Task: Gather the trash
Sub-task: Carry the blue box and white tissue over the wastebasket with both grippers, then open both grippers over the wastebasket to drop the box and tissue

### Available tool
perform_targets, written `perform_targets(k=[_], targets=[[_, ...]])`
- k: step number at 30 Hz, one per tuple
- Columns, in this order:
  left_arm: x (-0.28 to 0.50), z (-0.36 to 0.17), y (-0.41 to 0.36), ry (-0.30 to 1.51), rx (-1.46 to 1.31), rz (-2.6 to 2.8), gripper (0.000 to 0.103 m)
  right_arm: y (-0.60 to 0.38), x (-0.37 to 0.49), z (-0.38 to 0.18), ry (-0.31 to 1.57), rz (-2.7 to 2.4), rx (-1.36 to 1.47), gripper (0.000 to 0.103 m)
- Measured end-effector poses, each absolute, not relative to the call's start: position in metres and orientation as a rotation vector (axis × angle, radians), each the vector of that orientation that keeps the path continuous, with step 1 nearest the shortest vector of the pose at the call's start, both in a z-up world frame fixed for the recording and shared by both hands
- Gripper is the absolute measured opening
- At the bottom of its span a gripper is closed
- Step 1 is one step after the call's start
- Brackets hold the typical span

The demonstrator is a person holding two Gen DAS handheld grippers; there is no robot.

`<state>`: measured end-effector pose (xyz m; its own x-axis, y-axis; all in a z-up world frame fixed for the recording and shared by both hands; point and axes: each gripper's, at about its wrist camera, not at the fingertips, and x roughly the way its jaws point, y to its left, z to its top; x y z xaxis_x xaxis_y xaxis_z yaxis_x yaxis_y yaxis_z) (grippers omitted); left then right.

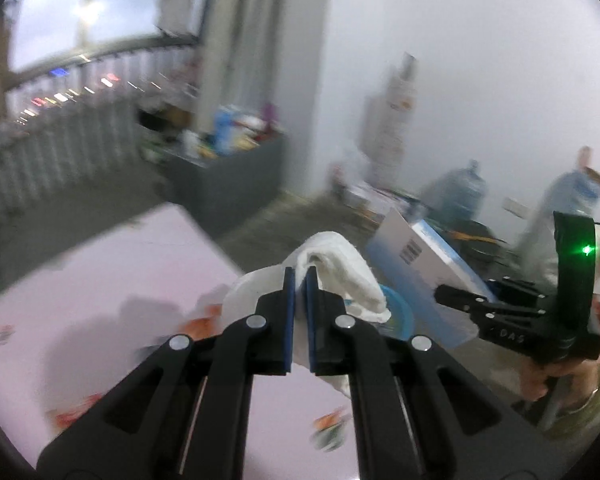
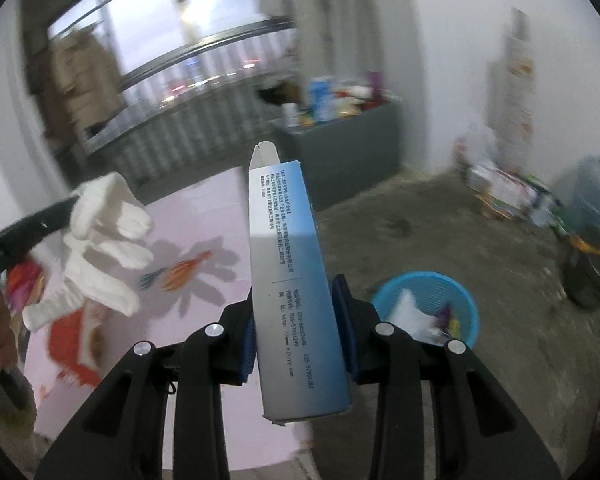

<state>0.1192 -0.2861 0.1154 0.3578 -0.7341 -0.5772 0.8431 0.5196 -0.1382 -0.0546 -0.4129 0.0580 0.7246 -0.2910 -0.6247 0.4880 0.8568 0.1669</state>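
My left gripper (image 1: 299, 276) is shut on a crumpled white tissue (image 1: 340, 268) and holds it above the pink table (image 1: 100, 280). The tissue also shows in the right wrist view (image 2: 104, 240), hanging at the left. My right gripper (image 2: 300, 304) is shut on a long blue and white carton box (image 2: 292, 272), held upright above the table's right edge. The box also shows in the left wrist view (image 1: 416, 264), with the right gripper (image 1: 456, 300) behind it. A blue plastic basket (image 2: 452, 292) with some trash in it stands on the floor to the lower right.
Red and orange wrappers (image 2: 72, 344) lie on the pink table. A grey cabinet (image 2: 348, 152) with bottles stands by the wall. Water jugs (image 2: 596, 188), boxes and a dark round object (image 2: 592, 268) sit on the concrete floor at the right.
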Motion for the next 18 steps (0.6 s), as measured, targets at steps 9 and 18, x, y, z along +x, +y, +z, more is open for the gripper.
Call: perform_targets(k=[9,18], targets=[[0.144,0.023,-0.458,0.901,0.32,-1.141,0.003,-0.523,-0.074,-0.002,0.687,-0.582,0.546,0.034],[0.175,-0.076,-0.573,1.078,0.336,-1.134,0.017,-0.624,-0.041,-0.082,0.724,-0.699,0.696,0.035]])
